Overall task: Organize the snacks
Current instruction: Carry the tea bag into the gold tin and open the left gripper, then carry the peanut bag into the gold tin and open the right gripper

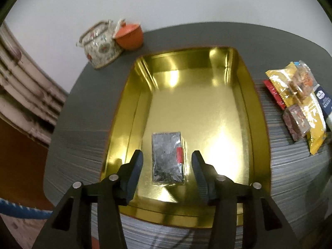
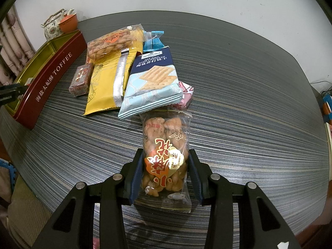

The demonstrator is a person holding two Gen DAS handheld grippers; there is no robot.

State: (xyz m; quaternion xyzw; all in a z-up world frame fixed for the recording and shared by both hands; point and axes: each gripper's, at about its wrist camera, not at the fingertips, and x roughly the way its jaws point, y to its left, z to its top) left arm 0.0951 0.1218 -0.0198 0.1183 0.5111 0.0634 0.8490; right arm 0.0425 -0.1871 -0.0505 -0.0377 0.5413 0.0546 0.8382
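Snacks: twist bag [image 2: 165, 155] clamped in right gripper [image 2: 166, 174], low over the table [image 2: 249, 103]. Left gripper [image 1: 167, 172] spread wide, empty, above dark bar [image 1: 168, 158] lying in tin [image 1: 257, 112]. Cracker pack [image 2: 151, 83], yellow pack [image 2: 108, 81] and others heaped just ahead. Teapot [image 1: 99, 45], orange cup [image 1: 129, 35] behind tin. Only right view shows tin's red "TOFFEE" side.

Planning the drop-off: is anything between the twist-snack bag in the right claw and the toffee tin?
Partly. The snack pile lies beside the tin, and the left claw, open, hovers over it. The right claw grips the twist-snack bag.
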